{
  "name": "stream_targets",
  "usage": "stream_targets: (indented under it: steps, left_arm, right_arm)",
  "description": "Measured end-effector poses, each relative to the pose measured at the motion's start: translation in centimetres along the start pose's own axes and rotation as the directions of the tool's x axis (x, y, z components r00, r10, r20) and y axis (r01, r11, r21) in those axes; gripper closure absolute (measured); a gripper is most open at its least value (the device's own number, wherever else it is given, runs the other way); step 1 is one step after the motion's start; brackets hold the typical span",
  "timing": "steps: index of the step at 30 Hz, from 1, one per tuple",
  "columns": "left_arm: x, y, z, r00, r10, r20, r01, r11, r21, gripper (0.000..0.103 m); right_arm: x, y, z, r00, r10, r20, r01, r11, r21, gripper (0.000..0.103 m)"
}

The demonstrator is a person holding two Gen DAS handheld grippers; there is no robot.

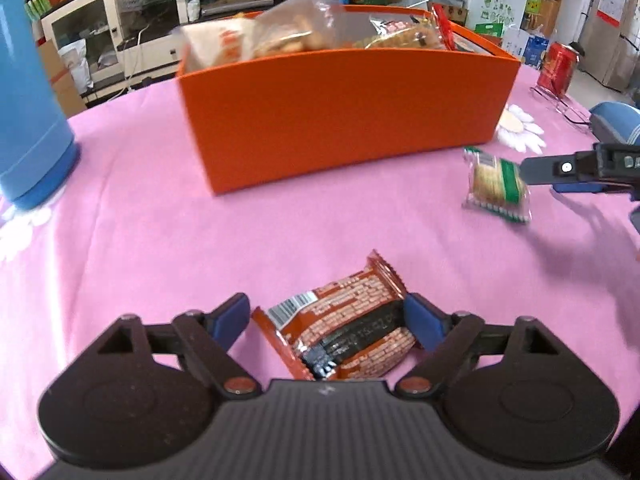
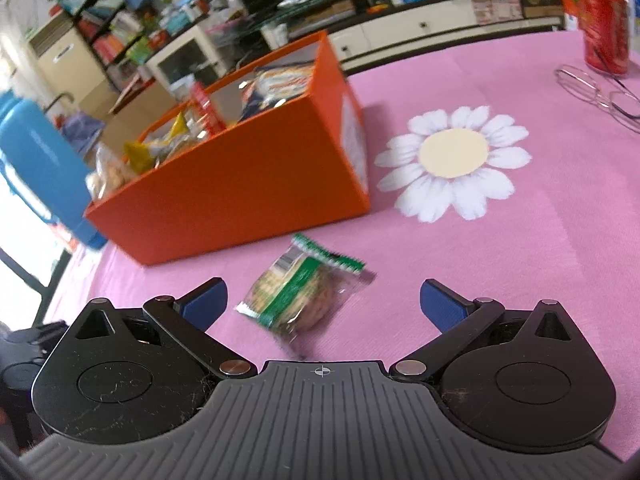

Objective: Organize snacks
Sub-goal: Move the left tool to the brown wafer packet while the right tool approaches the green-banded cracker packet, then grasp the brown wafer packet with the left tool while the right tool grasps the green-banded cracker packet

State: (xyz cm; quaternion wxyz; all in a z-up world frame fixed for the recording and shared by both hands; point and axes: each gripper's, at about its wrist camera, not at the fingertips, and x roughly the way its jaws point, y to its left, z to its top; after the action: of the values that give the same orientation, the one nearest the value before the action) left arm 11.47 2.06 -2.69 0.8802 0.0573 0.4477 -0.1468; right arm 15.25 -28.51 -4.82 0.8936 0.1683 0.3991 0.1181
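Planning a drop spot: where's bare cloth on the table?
Free: pink tablecloth between blue flask and orange box; around the daisy print. Crowded: box interior; near the brick-pattern packet, green cracker pack, red can, glasses.

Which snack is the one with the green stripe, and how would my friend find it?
Start at the big orange box full of snacks on the pink tablecloth. Just in front of it, out on the cloth, lies a small clear packet of round crackers. It has a green band and green edges, while the other loose snack, the brick-patterned packet, is reddish brown.
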Motion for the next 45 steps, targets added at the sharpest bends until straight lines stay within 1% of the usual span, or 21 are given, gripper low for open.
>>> stream_targets:
  steps: [3,5,7,10,11,12,13,14,15,17,19,20,22,27,29,31,34,38,41,44,45]
  left_arm:
    - [-1.5,0.3,-1.2,0.998,0.018,0.066,-0.018,1.000,0.009,0.009]
    - [-1.8,-0.1,-1.2,0.992,0.029,0.120,-0.036,0.998,0.058,0.009]
    - [-1.6,-0.4,-1.0,0.991,0.006,0.135,-0.023,0.992,0.127,0.009]
    - [-1.4,-1.2,-0.5,0.991,-0.031,0.134,-0.004,0.967,0.255,0.009]
    - [-1.3,-1.2,-0.3,0.993,-0.023,0.117,-0.010,0.963,0.269,0.009]
    - [-1.1,-1.0,-0.2,0.995,-0.004,0.096,-0.020,0.971,0.240,0.009]
    - [-1.0,-0.4,-0.1,0.998,0.005,0.064,-0.017,0.983,0.184,0.009]
    - [-1.0,0.3,-0.2,1.000,0.008,0.028,-0.011,0.995,0.101,0.009]
    - [-1.2,0.8,-0.3,1.000,-0.005,0.018,0.004,1.000,0.029,0.009]
    - [-1.6,1.5,-0.6,1.000,-0.019,0.017,0.020,0.994,-0.103,0.009]
    - [-1.9,1.0,-0.6,0.999,-0.012,0.037,0.018,0.988,-0.152,0.009]
    - [-1.8,0.6,-0.5,0.999,0.008,0.045,-0.001,0.988,-0.154,0.009]
    - [-1.0,-0.2,-0.2,0.999,0.038,0.033,-0.033,0.989,-0.144,0.009]
    - [0.5,-1.1,-0.5,0.998,0.060,-0.001,-0.059,0.992,-0.113,0.010]
    - [1.0,-1.6,-0.7,0.996,0.086,0.012,-0.085,0.993,-0.084,0.009]
    - [0.9,-1.8,-1.0,0.996,0.081,0.032,-0.079,0.994,-0.074,0.009]
    - [0.9,-1.7,-1.2,0.996,0.076,0.051,-0.072,0.995,-0.067,0.009]
    - [0.9,-1.7,-1.3,0.996,0.072,0.061,-0.069,0.996,-0.061,0.009]
    - [1.0,-1.7,-1.3,0.996,0.068,0.062,-0.064,0.996,-0.056,0.009]
    - [1.0,-1.6,-1.2,0.996,0.066,0.060,-0.063,0.997,-0.055,0.009]
    - [1.0,-1.6,-1.2,0.996,0.066,0.060,-0.062,0.997,-0.055,0.009]
  right_arm:
    - [0.3,1.5,-0.9,1.000,0.012,-0.022,-0.013,0.996,-0.084,0.009]
    - [0.6,2.3,-1.3,1.000,0.000,-0.029,-0.004,0.991,-0.133,0.009]
    - [1.1,2.9,-1.5,0.999,-0.027,-0.033,0.021,0.987,-0.158,0.009]
    - [1.5,3.4,-1.4,0.999,-0.019,-0.044,0.012,0.988,-0.152,0.009]
    - [1.6,3.5,-1.4,0.999,-0.015,-0.046,0.008,0.988,-0.157,0.009]
    - [1.7,3.7,-1.4,0.999,-0.016,-0.046,0.009,0.986,-0.164,0.009]
    - [1.8,3.7,-1.5,0.999,-0.022,-0.043,0.015,0.986,-0.168,0.009]
    - [1.8,3.7,-1.4,0.999,-0.029,-0.038,0.022,0.985,-0.172,0.009]
    - [1.8,3.6,-1.4,0.999,-0.035,-0.036,0.028,0.984,-0.176,0.009]
    - [1.8,3.4,-1.2,0.998,-0.054,-0.027,0.049,0.983,-0.178,0.009]
    - [2.0,3.2,-1.2,0.998,-0.058,-0.033,0.051,0.985,-0.166,0.009]
    - [1.9,3.2,-1.1,0.998,-0.055,-0.030,0.050,0.985,-0.163,0.009]
    - [1.9,3.2,-1.1,0.998,-0.044,-0.033,0.038,0.986,-0.164,0.009]
    - [1.4,3.3,-1.2,0.999,-0.046,-0.005,0.044,0.984,-0.172,0.009]
    - [1.8,3.7,-1.3,0.999,-0.036,-0.010,0.034,0.984,-0.175,0.009]
    - [2.4,4.2,-1.2,0.999,-0.045,-0.002,0.043,0.981,-0.191,0.009]
    - [3.6,4.6,-0.8,0.995,-0.096,0.021,0.098,0.972,-0.213,0.009]
    - [4.2,5.0,-0.9,0.991,-0.125,0.044,0.132,0.966,-0.222,0.009]
    - [4.4,5.7,-1.5,0.987,-0.151,0.053,0.160,0.945,-0.285,0.009]
    - [4.2,6.1,-2.3,0.981,-0.188,0.053,0.194,0.910,-0.367,0.013]
    - [3.9,5.9,-2.4,0.982,-0.182,0.053,0.189,0.912,-0.365,0.013]
